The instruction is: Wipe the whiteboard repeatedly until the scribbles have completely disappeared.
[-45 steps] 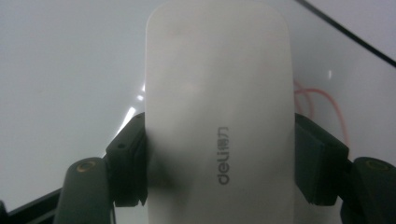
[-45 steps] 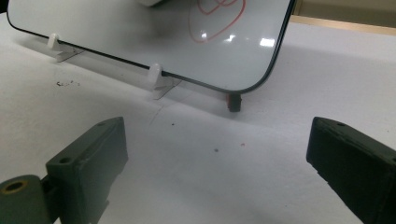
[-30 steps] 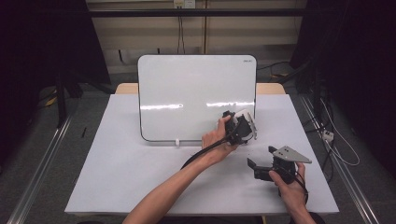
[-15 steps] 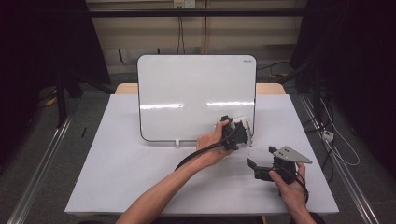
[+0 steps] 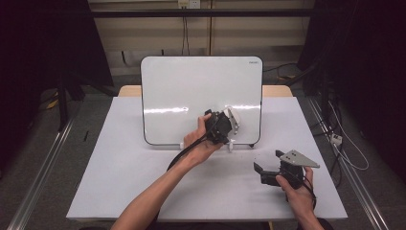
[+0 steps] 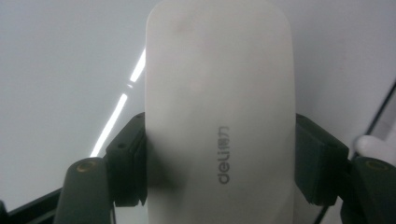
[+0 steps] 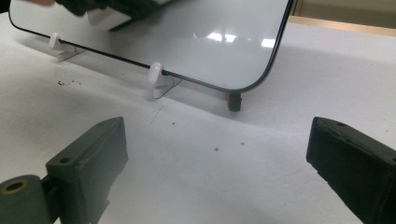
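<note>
Gripping a white eraser point(image 6: 219, 116), the left gripper point(image 5: 230, 125) has slid leftward along the lower whiteboard point(image 5: 191, 91) since a second ago, so wiping is likely underway. Right gripper point(image 5: 268, 173): jaws apart, empty, resting on the table point(image 5: 119, 167) near the board's right corner.

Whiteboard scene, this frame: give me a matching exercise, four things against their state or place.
Things:
1. white eraser
2. left tongs
3. right tongs
4. whiteboard

States:
A. open, nothing between the jaws
B. propped upright at the table's far side
C. shut on a white block
D. clamped, held against the board

Pairs: 1-D, 2-C, 3-A, 4-B
</note>
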